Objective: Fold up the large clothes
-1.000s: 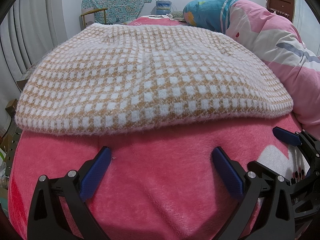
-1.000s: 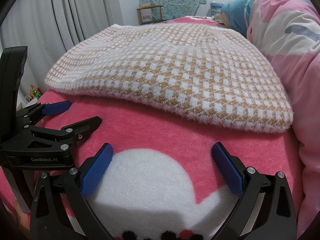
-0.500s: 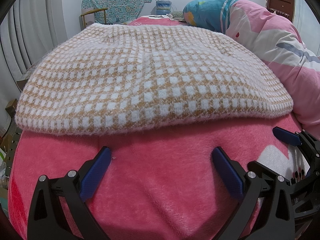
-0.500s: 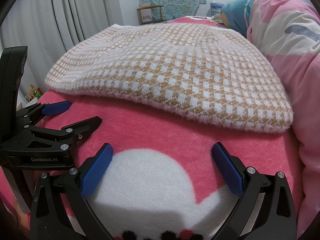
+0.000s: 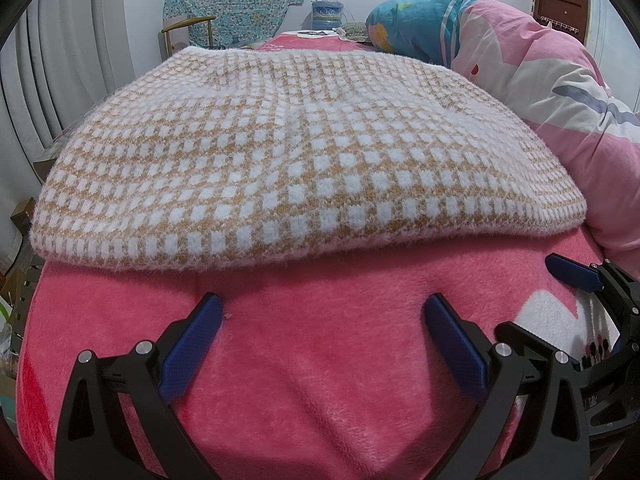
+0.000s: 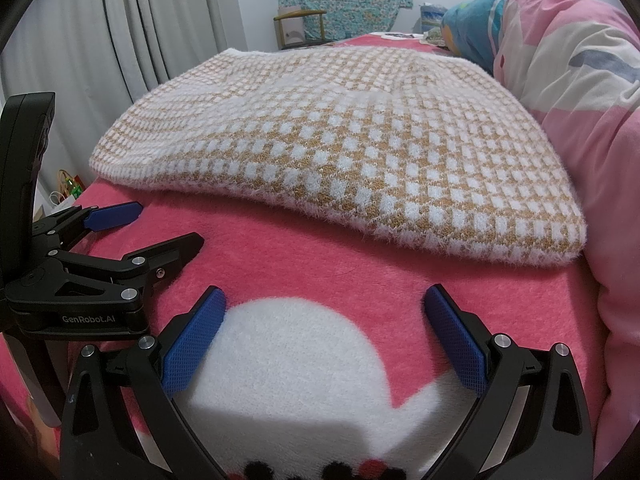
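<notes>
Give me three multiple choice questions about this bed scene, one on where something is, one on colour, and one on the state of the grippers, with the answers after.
1. Where does the checked knit garment lie?
A. on the pink blanket
B. on the chair
C. on the floor

2. What colours is the garment's pattern?
A. blue and black
B. tan and white
C. green and red

3. How do the left gripper and right gripper stand?
A. both shut on the garment
B. one open, one shut
C. both open, holding nothing

Answers:
1 A, it rests flat on the pink blanket covering the bed.
2 B, white squares sit on a tan ground.
3 C, each pair of blue pads is spread wide over the blanket, short of the garment's edge.
</notes>
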